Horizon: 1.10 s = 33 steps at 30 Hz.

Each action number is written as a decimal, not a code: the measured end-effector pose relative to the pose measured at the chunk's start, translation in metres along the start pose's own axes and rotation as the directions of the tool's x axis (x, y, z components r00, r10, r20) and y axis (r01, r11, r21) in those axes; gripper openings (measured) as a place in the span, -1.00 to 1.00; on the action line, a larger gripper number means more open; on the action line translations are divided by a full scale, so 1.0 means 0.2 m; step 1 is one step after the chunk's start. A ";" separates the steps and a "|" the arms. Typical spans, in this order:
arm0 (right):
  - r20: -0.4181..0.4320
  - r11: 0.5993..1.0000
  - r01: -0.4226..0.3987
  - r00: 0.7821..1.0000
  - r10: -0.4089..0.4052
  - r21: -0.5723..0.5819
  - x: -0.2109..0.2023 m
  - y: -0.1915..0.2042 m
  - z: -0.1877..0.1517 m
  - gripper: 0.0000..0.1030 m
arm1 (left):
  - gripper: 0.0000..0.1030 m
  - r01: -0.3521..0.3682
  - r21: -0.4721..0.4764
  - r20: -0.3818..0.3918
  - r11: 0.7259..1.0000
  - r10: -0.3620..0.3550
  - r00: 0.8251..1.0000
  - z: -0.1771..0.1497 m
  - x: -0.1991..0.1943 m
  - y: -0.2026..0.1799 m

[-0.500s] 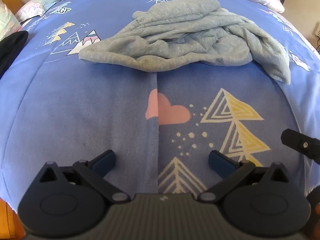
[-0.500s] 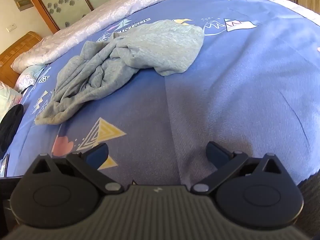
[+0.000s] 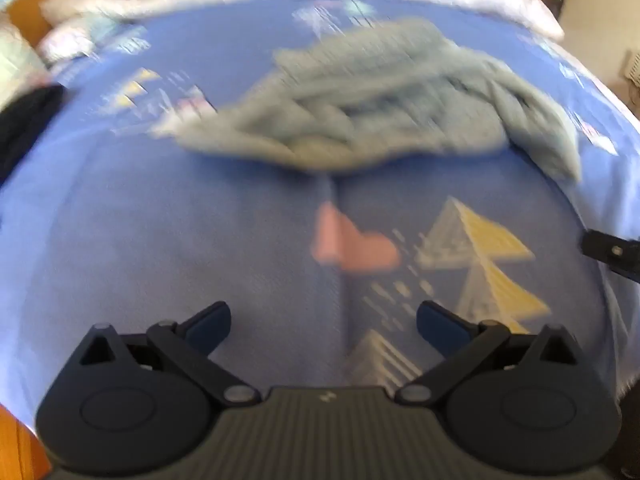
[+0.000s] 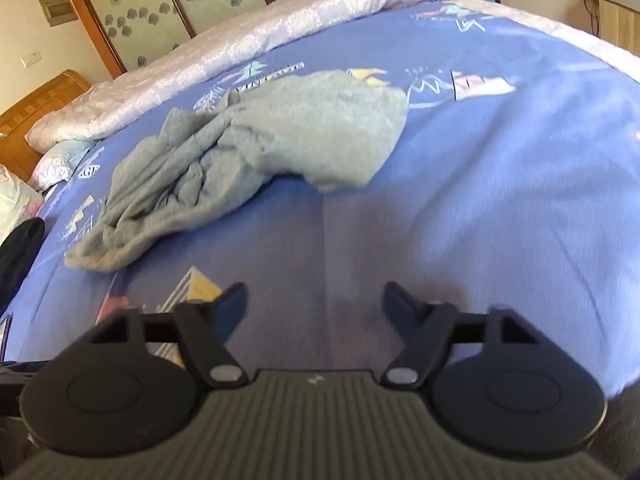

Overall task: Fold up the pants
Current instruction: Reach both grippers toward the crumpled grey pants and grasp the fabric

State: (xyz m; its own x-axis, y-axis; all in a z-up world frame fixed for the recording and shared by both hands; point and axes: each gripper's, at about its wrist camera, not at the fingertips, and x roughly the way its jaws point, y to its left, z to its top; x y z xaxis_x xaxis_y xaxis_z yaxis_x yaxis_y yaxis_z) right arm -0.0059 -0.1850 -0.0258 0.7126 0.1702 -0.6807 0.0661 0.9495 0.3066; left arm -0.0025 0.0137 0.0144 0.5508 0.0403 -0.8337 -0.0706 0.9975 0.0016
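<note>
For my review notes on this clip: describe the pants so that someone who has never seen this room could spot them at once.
Start from the bed's blue sheet, printed with triangles and mountains. The pants lie crumpled in a heap on it, towards the pale quilt along the far side. They are plain grey knit, the only unprinted, bunched-up cloth on the blue; the dark garment at the bed's edge is black.

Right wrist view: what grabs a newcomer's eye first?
The crumpled grey knit pants lie in a heap mid-bed, left of centre. They rest on a blue bedsheet with printed triangles that fills the view. In the foreground the right hand-held gripper hangs over bare sheet, jaws apart with nothing between them.
</note>
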 end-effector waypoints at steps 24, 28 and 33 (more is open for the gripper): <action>0.168 0.988 -0.100 0.983 0.080 0.118 0.16 -0.14 0.55 -0.88 | -0.71 0.058 -0.171 0.190 0.984 -0.025 0.981 0.83 0.24 0.32; 0.336 0.990 -0.114 0.938 0.079 0.083 -0.14 -0.20 0.63 -0.88 | -0.73 0.166 -0.316 0.274 0.934 -0.078 0.959 0.82 0.00 0.58; 0.404 0.990 -0.134 0.909 0.104 0.048 -0.33 -0.26 0.65 -0.88 | -0.72 0.310 -0.366 0.265 0.877 -0.221 0.939 0.60 -0.17 0.74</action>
State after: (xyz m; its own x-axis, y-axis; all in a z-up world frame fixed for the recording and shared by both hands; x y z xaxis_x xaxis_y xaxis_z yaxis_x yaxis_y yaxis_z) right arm 0.0350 -0.2792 0.0902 0.9366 0.1467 -0.3182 0.0033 0.9044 0.4267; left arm 0.0686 0.1662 0.1090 0.7530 -0.1670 -0.6364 -0.1959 0.8665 -0.4592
